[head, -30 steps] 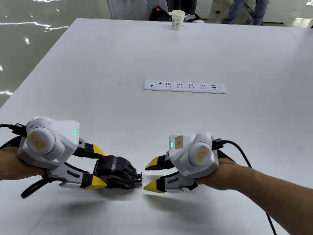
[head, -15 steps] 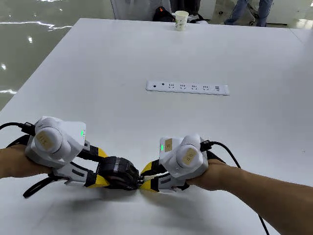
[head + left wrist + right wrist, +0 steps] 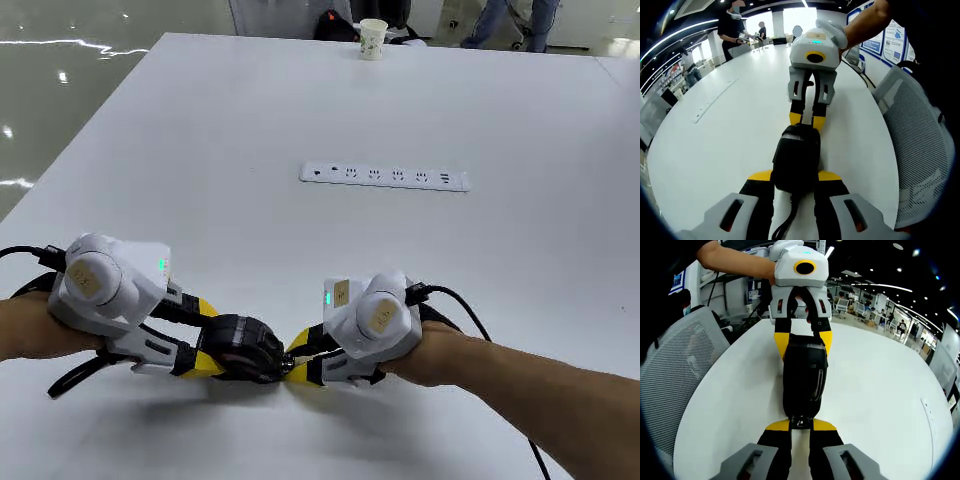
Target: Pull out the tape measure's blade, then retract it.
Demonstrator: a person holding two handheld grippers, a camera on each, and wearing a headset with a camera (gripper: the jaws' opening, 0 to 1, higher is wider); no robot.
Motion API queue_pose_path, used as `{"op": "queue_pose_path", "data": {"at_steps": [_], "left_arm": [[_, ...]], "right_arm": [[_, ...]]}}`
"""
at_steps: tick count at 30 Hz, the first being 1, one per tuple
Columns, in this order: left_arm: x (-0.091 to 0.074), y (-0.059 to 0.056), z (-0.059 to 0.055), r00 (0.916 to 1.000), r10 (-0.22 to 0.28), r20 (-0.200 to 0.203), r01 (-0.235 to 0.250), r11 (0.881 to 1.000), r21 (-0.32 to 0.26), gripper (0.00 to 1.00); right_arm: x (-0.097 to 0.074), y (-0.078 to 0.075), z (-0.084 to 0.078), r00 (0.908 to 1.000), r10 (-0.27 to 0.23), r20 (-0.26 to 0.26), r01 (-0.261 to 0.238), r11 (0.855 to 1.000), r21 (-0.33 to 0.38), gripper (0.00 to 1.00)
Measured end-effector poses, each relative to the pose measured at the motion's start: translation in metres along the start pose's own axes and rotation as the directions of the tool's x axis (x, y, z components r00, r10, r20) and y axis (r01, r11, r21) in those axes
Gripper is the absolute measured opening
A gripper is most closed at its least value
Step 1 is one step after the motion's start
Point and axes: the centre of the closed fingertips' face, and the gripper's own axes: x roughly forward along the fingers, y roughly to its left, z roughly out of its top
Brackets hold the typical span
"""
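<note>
Left gripper clamps the tape measure. Right gripper view, 6 o'clock: right gripper nips its hook, indistinct in head view.

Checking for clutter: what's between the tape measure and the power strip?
Nothing; the head view shows bare white table between the tape measure and the power strip.
</note>
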Motion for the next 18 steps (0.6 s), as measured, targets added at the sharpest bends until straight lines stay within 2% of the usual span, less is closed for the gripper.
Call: {"op": "queue_pose_path", "data": {"at_steps": [18], "left_arm": [[0.0, 0.0, 0.0, 1.0, -0.006, -0.001, 0.006, 1.0, -0.016, 0.25]], "right_arm": [[-0.015, 0.0, -0.013, 0.9993, 0.008, -0.036, -0.009, 1.0, -0.024, 0.08]]}}
